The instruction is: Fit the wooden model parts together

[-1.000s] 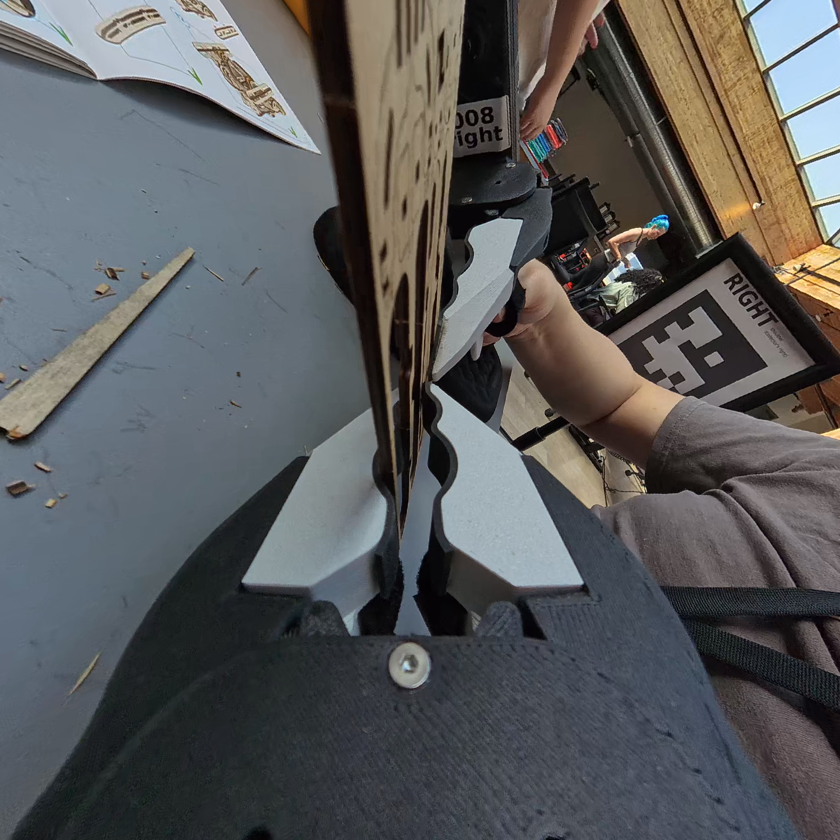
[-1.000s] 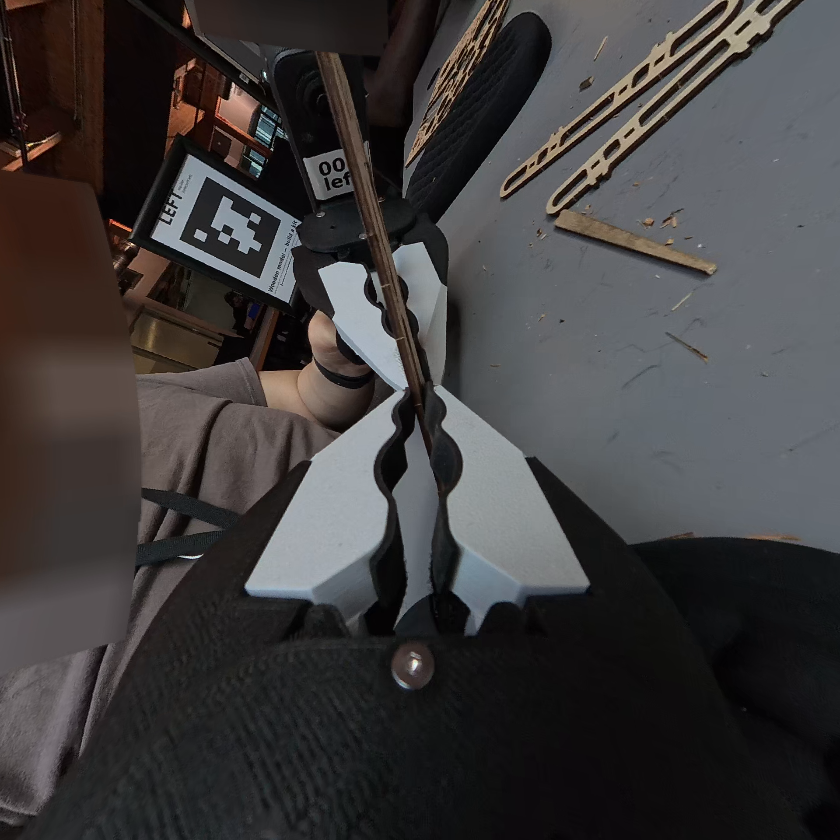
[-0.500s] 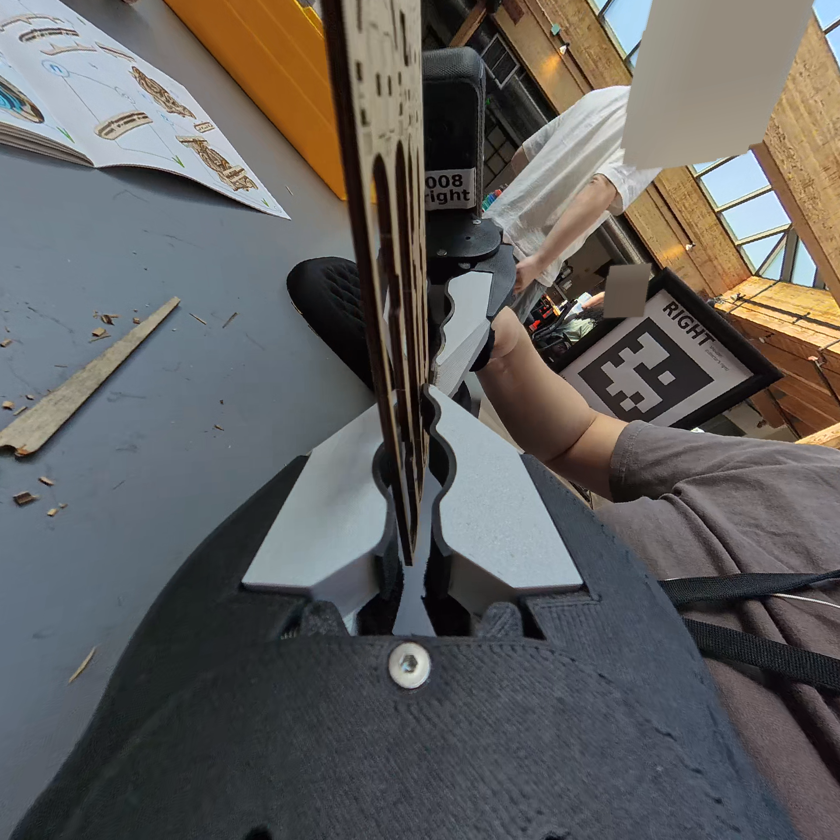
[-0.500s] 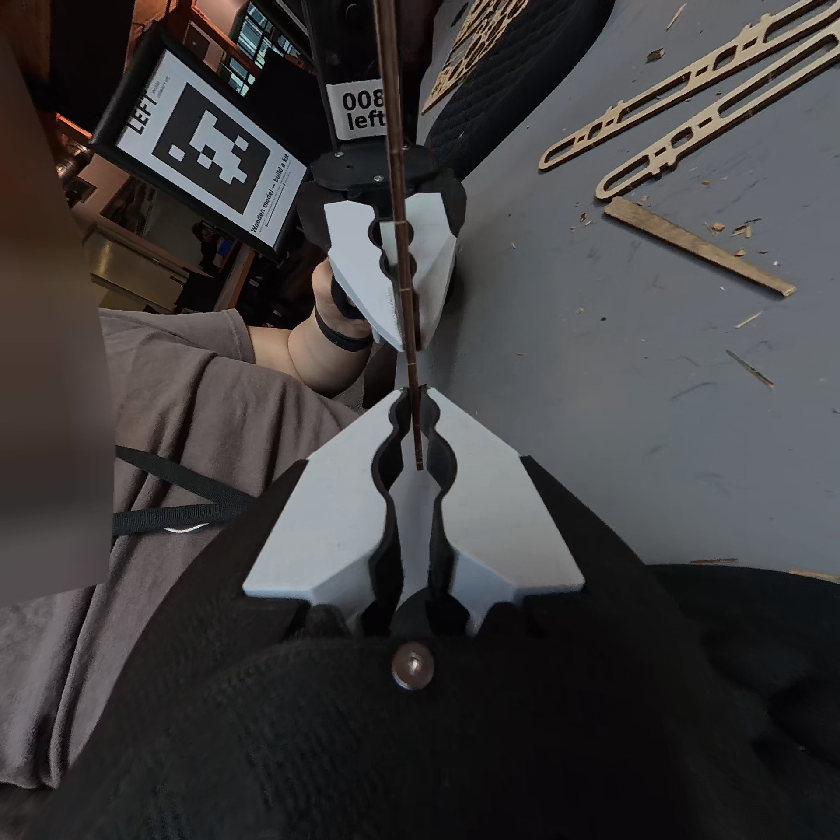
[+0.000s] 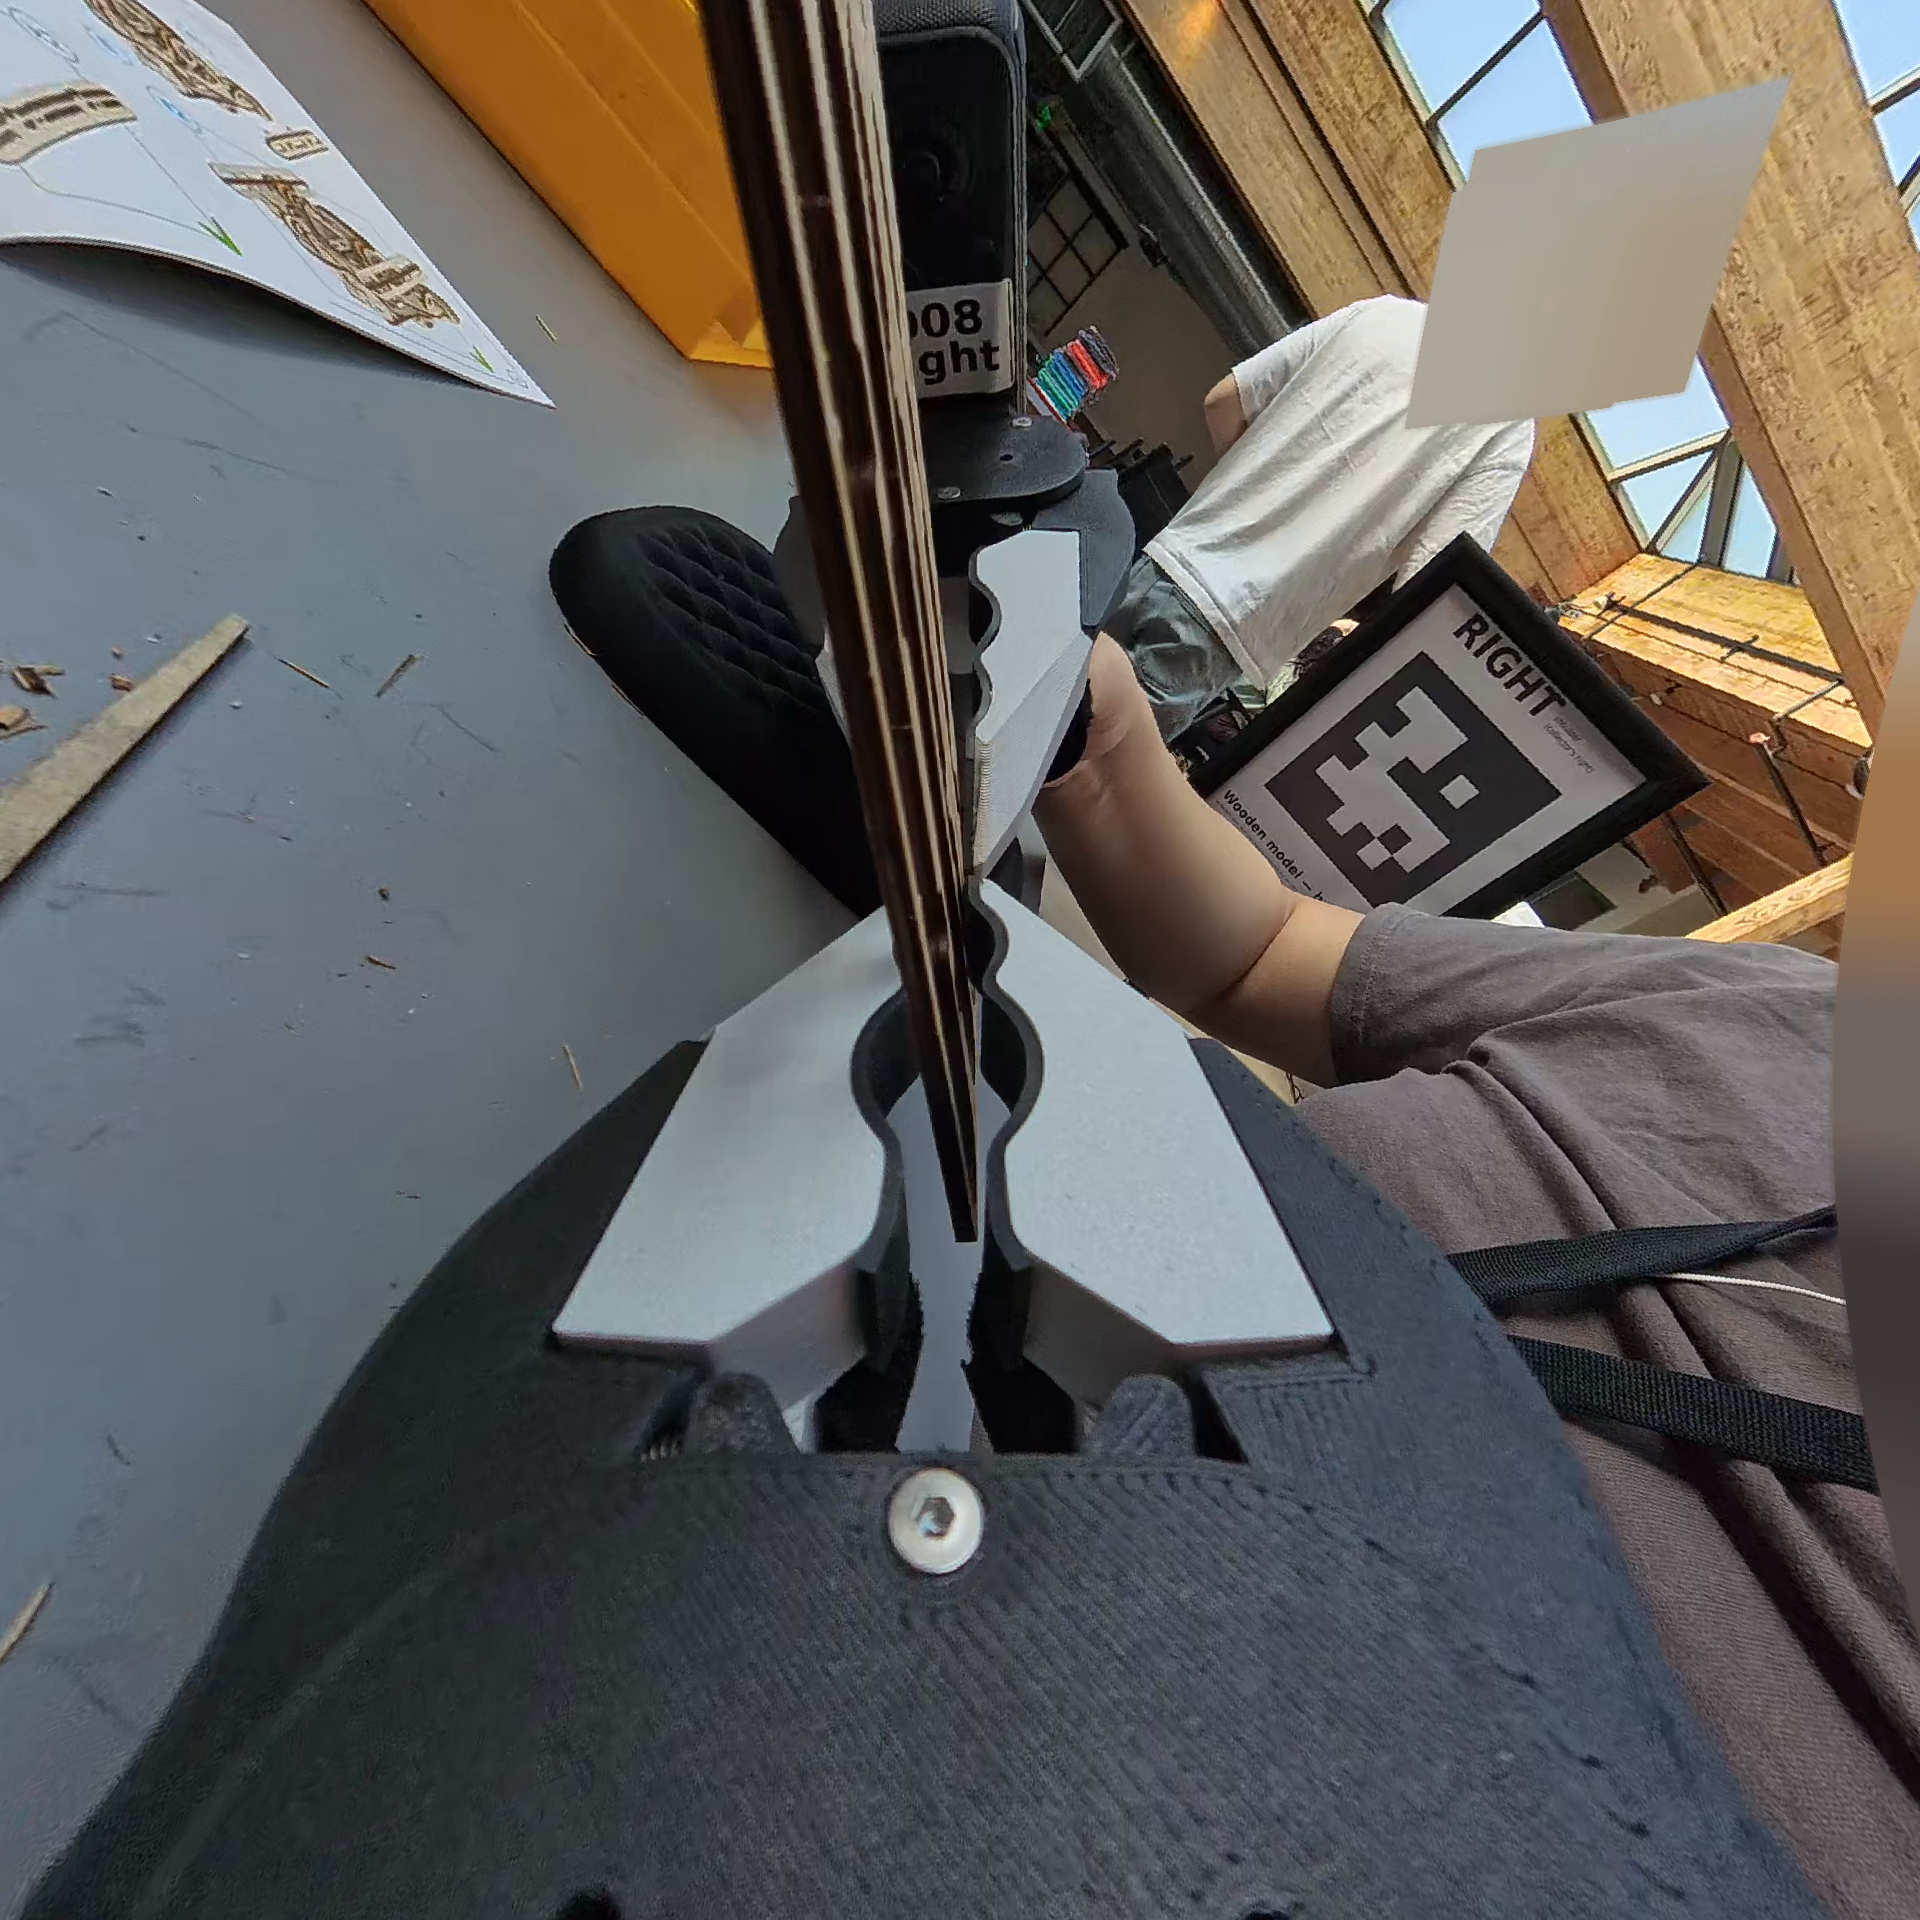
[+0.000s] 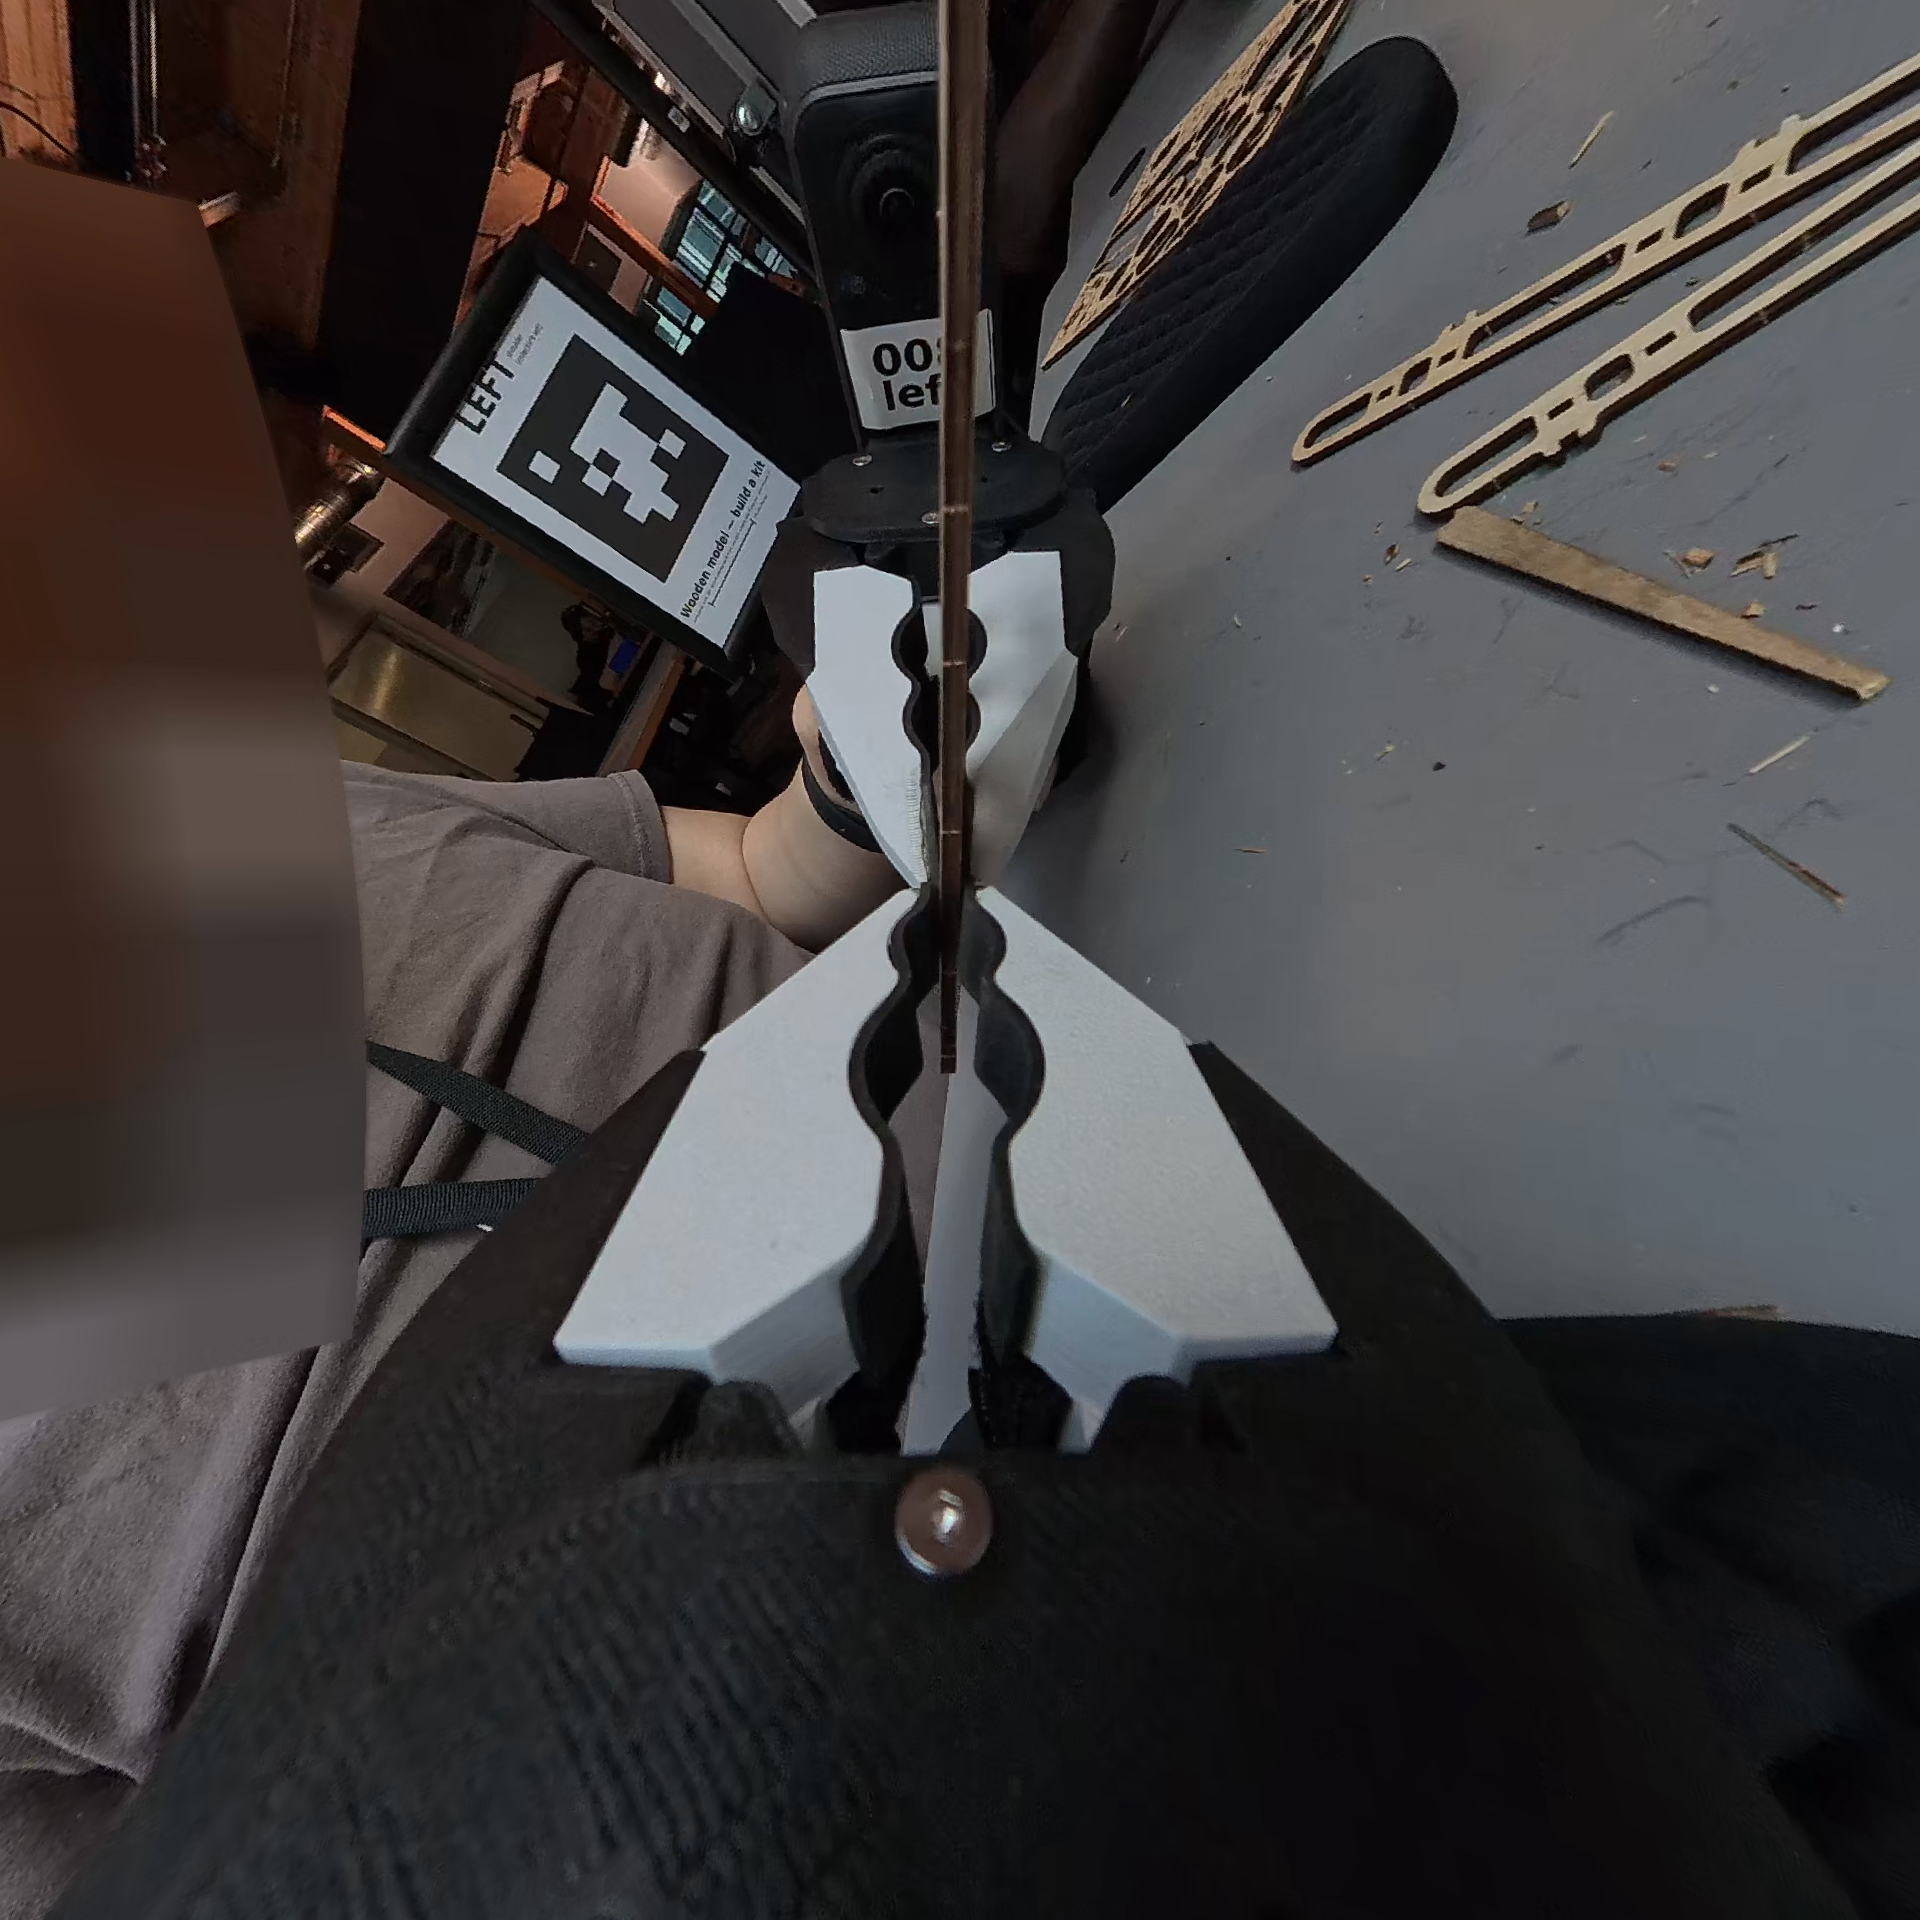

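Observation:
A thin laser-cut wooden sheet [image 5: 873, 540] stands on edge above the grey table [image 5: 312, 935], held between both grippers. My left gripper [image 5: 971, 914] is shut on its lower edge; the sheet runs down between the fingers. My right gripper [image 6: 945, 899] faces the left one tip to tip and is shut on the same sheet, which the right wrist view shows exactly edge-on [image 6: 954, 416]. Each gripper also shows in the other's view: the right one [image 5: 987, 727] and the left one [image 6: 940, 748].
An open instruction booklet [image 5: 260, 208], a wooden offcut strip [image 5: 104, 738], a black mesh pad [image 5: 707, 644] and a yellow box [image 5: 623, 156] are on the left side. Two long slotted wooden pieces [image 6: 1610, 281], another strip [image 6: 1662, 613] and a cut sheet [image 6: 1195, 177] lie farther off. A person in a white shirt [image 5: 1340, 468] stands behind. Both grippers' tips are close together, under 4 cm apart.
The sheet has swung from tilted to straight and edge-on in the right wrist view. Both grippers have tilted upward with it and stayed shut on it.

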`<state>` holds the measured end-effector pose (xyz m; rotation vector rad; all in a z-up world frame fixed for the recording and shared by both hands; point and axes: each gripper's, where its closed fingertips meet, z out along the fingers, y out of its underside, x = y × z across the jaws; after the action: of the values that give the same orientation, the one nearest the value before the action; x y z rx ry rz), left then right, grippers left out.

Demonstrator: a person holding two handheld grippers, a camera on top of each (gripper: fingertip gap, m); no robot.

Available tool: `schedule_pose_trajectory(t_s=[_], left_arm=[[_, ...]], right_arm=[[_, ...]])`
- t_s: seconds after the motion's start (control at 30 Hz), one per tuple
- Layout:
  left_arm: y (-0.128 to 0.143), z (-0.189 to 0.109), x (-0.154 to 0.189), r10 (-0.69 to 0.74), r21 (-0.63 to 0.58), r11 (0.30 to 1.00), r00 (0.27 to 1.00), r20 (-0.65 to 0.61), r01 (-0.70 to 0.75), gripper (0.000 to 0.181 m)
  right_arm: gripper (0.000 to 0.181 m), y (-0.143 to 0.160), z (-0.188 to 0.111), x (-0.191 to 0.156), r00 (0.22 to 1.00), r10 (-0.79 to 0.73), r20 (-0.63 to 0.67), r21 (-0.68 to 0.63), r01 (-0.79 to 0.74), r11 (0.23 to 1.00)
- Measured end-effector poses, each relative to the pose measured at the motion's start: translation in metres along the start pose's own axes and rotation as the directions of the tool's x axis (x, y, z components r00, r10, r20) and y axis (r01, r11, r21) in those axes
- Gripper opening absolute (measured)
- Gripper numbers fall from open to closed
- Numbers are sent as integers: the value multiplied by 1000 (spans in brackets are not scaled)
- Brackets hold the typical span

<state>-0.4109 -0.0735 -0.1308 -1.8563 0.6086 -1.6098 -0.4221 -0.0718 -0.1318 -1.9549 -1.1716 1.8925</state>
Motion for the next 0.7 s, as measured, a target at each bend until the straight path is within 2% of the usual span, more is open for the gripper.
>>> schedule_pose_trajectory(t_s=[0.17, 0.4, 0.53, 0.7], left_arm=[[-3, -3, -2, -33, 19, 999, 999, -13, 33, 0], [-2, -2, -5, -6, 9, 1000, 999, 33, 5, 0], [1, -1, -8, 45, -10, 999, 995, 94, -44, 1], [1, -1, -13, 69, -16, 998, 987, 146, -68, 0]], right_arm=[[0, 1, 0, 1, 1000, 3, -1, -3, -3, 1000], [0, 1, -1, 4, 1000, -5, -29, -2, 5, 1000], [0, 3, -1, 6, 998, -22, -61, -2, 22, 1000], [0, 4, -1, 10, 998, 35, -48, -3, -36, 999]])
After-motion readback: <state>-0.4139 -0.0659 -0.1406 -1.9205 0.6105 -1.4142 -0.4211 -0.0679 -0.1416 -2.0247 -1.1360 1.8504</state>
